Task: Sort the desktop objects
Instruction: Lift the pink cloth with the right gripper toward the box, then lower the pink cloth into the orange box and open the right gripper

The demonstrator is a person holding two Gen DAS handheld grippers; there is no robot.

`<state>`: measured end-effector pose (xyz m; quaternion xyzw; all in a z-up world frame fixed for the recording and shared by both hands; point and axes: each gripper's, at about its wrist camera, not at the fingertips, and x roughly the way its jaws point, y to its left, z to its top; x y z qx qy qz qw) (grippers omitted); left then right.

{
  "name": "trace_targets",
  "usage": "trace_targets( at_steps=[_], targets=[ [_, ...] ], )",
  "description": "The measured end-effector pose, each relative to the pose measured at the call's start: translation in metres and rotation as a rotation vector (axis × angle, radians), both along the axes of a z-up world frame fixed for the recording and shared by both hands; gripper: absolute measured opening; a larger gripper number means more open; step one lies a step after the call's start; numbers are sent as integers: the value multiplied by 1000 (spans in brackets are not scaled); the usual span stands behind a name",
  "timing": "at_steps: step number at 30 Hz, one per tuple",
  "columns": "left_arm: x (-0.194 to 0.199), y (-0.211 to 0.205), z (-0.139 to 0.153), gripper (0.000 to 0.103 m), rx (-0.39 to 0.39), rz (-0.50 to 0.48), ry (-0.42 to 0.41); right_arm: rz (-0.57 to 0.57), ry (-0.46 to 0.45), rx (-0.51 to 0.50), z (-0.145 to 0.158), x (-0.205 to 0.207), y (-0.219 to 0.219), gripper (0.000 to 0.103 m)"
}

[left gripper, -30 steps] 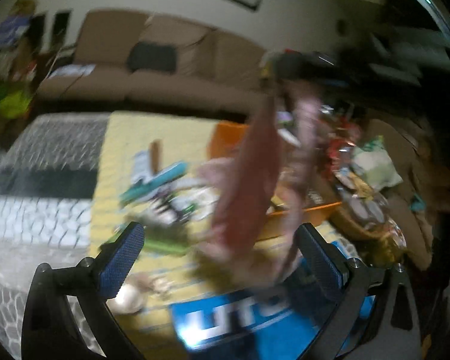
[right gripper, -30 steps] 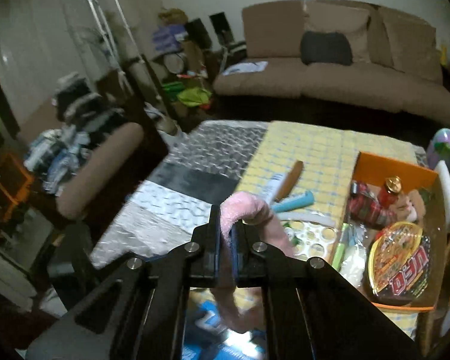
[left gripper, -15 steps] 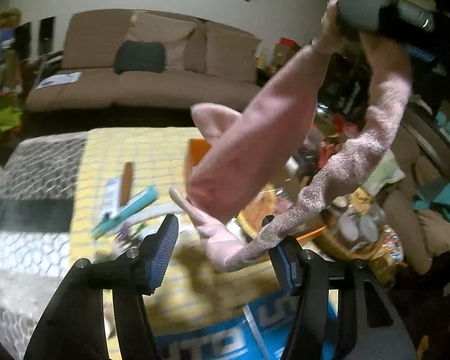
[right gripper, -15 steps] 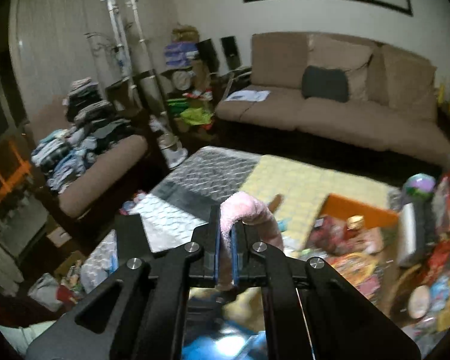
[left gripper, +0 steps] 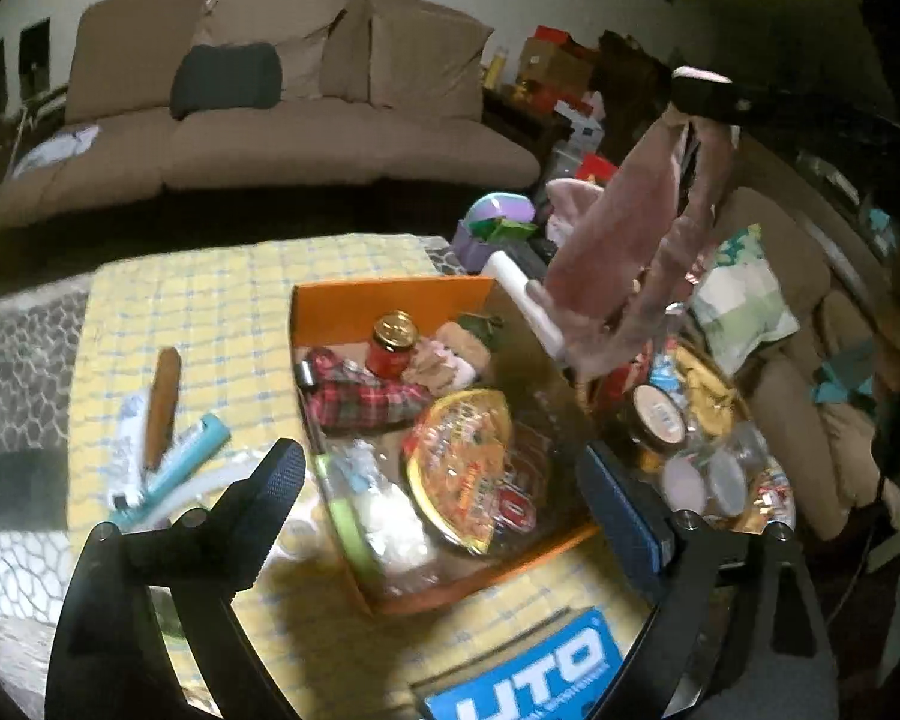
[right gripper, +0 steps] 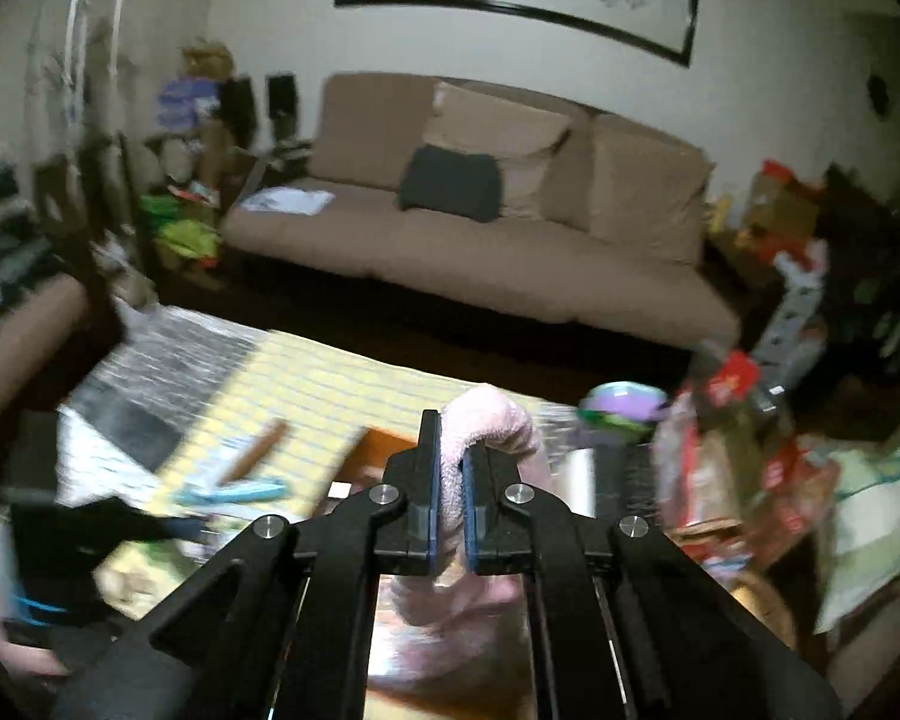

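A long pink fluffy cloth (left gripper: 618, 240) dangles at the upper right of the left wrist view, pinched at its top by my right gripper (left gripper: 705, 97). In the right wrist view the right gripper (right gripper: 450, 441) is shut on a fold of the pink cloth (right gripper: 489, 420). My left gripper (left gripper: 441, 474) hovers over the orange box (left gripper: 390, 294); its jaws are opening, with nothing between the pads. The box holds a red jar (left gripper: 393, 345), a plaid cloth (left gripper: 366, 399) and a noodle bowl (left gripper: 468, 468).
The box sits on a yellow checked tablecloth (left gripper: 210, 300). Left of it lie a brown stick (left gripper: 163, 402) and a teal tube (left gripper: 186, 456). A blue carton (left gripper: 534, 672) is at the near edge. Jars and packets (left gripper: 690, 450) crowd the right. A brown sofa (left gripper: 300, 132) stands behind.
The pink cloth went from between the left jaws up and to the right, still held by the right gripper. The left jaws narrowed, then widened again. Both views swung right.
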<state>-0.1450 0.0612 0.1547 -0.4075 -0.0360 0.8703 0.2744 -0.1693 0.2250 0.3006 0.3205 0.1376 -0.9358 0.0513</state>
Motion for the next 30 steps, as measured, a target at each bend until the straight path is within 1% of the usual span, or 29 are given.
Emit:
trace_targets(
  at_steps=[2, 4, 6, 9, 15, 17, 18, 20, 23, 25, 26, 28, 29, 30],
  targets=[
    [-2, 3, -2, 94, -13, 1, 6, -34, 7, 36, -9, -16, 5, 6],
    [-6, 3, -6, 94, -13, 2, -10, -60, 5, 31, -14, -32, 11, 6],
    [-10, 0, -9, 94, -31, 9, -16, -85, -2, 51, -18, -50, 15, 6],
    [-17, -10, -14, 94, -63, 30, -15, -117, 9, 70, -14, -73, 19, 6],
    [-30, -36, -22, 94, -34, 61, -30, -151, 35, 107, -24, -83, 16, 6],
    [-32, -41, -26, 94, -34, 64, -31, -163, 55, 167, -36, -85, 3, 6],
    [-33, -43, -28, 94, -36, 67, -31, -171, 55, 186, -47, -86, -6, 6],
    [-32, -50, -33, 94, -45, 75, -34, -149, 13, 119, -70, -90, -18, 6],
    [-33, -64, -42, 94, -52, 94, -49, -112, -156, -55, -135, -103, -42, 8],
    [-34, -74, -51, 94, -44, 117, -72, -98, -284, -209, -180, -111, -54, 8],
    [-34, -78, -54, 94, -40, 123, -82, -88, -328, -271, -196, -112, -60, 10],
    [-32, -85, -59, 94, -35, 133, -94, -68, -398, -354, -217, -110, -71, 12],
    [-31, -87, -61, 94, -35, 136, -95, -59, -408, -374, -222, -107, -74, 20],
    [-30, -90, -62, 94, -34, 138, -99, -54, -411, -382, -225, -101, -77, 37]
  ],
)
